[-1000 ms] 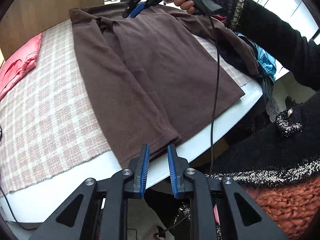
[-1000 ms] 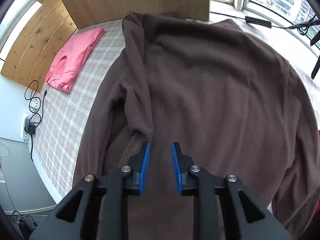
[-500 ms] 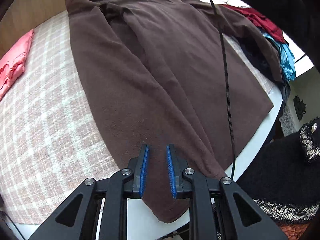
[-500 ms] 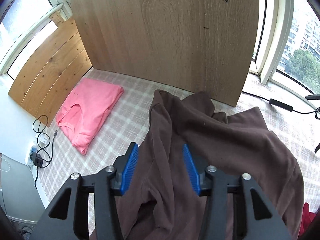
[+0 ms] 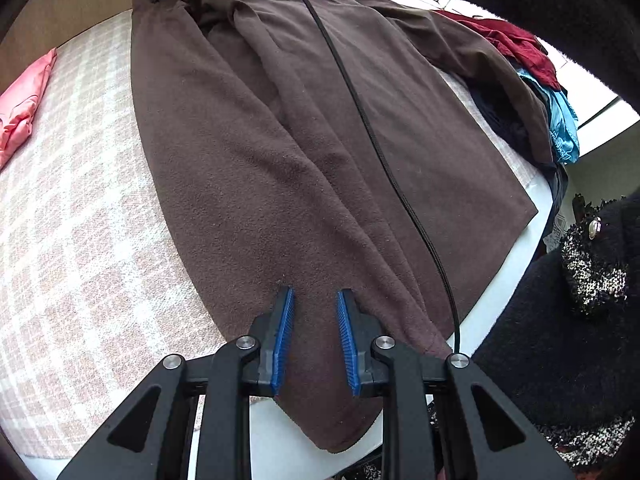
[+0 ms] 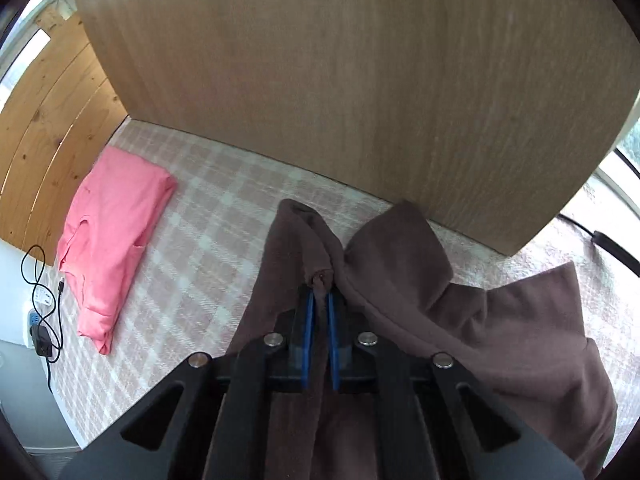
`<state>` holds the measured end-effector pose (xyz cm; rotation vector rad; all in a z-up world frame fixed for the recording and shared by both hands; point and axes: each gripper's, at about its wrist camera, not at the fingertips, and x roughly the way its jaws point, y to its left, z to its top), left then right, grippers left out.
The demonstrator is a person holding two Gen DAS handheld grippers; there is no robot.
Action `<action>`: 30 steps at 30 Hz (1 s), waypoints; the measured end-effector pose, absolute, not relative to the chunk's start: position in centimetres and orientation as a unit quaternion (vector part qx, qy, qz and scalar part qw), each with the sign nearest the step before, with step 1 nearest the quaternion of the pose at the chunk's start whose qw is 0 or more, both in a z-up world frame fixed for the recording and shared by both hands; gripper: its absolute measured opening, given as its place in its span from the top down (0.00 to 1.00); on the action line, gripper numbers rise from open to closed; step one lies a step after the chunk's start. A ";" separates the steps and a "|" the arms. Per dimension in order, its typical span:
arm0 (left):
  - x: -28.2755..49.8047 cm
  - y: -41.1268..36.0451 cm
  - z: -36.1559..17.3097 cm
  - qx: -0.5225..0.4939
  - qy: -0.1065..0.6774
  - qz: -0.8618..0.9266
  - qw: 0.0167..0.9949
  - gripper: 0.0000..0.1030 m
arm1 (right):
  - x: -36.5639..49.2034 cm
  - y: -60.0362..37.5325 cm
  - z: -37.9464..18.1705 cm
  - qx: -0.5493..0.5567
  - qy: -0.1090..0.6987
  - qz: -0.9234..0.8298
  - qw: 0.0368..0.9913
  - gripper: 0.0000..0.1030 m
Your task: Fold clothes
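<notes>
- Two tools work one brown fleece top (image 5: 304, 152) spread across the desk (image 5: 80, 264).
- Right hand-held gripper (image 6: 319, 300) pinches its collar at 12 o'clock.
- Left hand-held gripper (image 5: 314, 300) hovers, jaws parted, over the hem at 6 o'clock.

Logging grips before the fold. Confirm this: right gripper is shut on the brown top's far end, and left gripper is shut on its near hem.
Half right. The right gripper is shut on the brown top; the left gripper is open over the near hem, as the left wrist view shows.

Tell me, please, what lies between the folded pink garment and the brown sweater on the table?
Only bare pink-checked tablecloth lies between the pink garment and the brown sweater, as the right wrist view shows most clearly.
</notes>
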<state>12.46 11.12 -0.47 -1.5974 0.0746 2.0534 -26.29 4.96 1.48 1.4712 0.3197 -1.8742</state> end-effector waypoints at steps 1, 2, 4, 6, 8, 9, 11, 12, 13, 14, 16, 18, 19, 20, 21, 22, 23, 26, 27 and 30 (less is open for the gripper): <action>12.4 11.1 -0.5 -0.590 0.027 0.761 0.267 0.79 | -26.3 5.1 1.4 0.566 0.131 -0.731 0.358 0.93; 12.4 11.0 -0.5 -0.590 0.025 0.762 0.268 0.79 | -25.8 5.1 1.9 0.555 0.144 -0.736 0.360 0.92; 12.5 10.9 -0.5 -0.589 0.023 0.762 0.267 0.79 | -24.8 5.2 3.0 0.532 0.167 -0.748 0.360 0.87; 12.8 10.9 -0.4 -0.587 0.026 0.764 0.266 0.79 | -23.9 5.6 4.9 0.508 0.177 -0.764 0.356 0.83; 13.2 11.1 -0.4 -0.582 0.034 0.768 0.265 0.78 | -22.8 6.5 7.1 0.474 0.167 -0.786 0.359 0.80; 13.3 11.1 -0.3 -0.579 0.038 0.770 0.264 0.77 | -22.0 6.8 7.5 0.473 0.161 -0.783 0.372 0.80; 13.3 11.4 0.0 -0.574 0.046 0.774 0.262 0.77 | -19.9 7.3 7.4 0.489 0.148 -0.756 0.410 0.80; 13.5 11.5 0.1 -0.573 0.048 0.775 0.262 0.77 | -18.9 7.5 7.4 0.496 0.141 -0.741 0.429 0.80; 13.9 11.4 0.2 -0.574 0.051 0.774 0.262 0.77 | -17.6 7.7 6.8 0.504 0.146 -0.727 0.443 0.80; 14.3 11.3 0.3 -0.575 0.054 0.772 0.263 0.77 | -16.3 7.8 5.7 0.513 0.163 -0.714 0.448 0.80; 15.1 10.7 0.7 -0.580 0.055 0.771 0.258 0.77 | -14.3 7.8 3.0 0.522 0.222 -0.701 0.433 0.80; 15.6 9.3 1.5 -0.582 0.032 0.776 0.240 0.77 | -13.5 8.1 1.0 0.520 0.262 -0.704 0.407 0.79; 15.7 8.7 2.0 -0.581 0.012 0.780 0.234 0.79 | -13.5 8.6 1.0 0.518 0.253 -0.709 0.407 0.80; 15.8 8.3 2.4 -0.578 -0.002 0.782 0.232 0.79 | -13.6 9.1 1.3 0.520 0.240 -0.714 0.402 0.80; 15.9 8.6 2.6 -0.574 -0.007 0.783 0.239 0.79 | -13.5 9.8 2.1 0.521 0.226 -0.718 0.403 0.80; 15.9 9.1 2.8 -0.570 -0.006 0.784 0.247 0.79 | -13.2 10.5 2.9 0.518 0.213 -0.721 0.408 0.79; 16.0 10.1 2.7 -0.566 0.006 0.784 0.255 0.79 | -12.9 11.1 3.8 0.515 0.201 -0.723 0.414 0.79; 16.2 12.9 0.8 -0.572 0.016 0.771 0.280 0.79 | -11.9 13.1 5.2 0.518 0.178 -0.720 0.427 0.79; 16.4 13.7 0.1 -0.574 0.026 0.769 0.281 0.80 | -11.7 14.0 5.7 0.522 0.165 -0.719 0.429 0.79; 17.4 14.0 0.6 -0.574 0.061 0.771 0.267 0.80 | -11.8 17.8 8.1 0.527 0.105 -0.725 0.431 0.79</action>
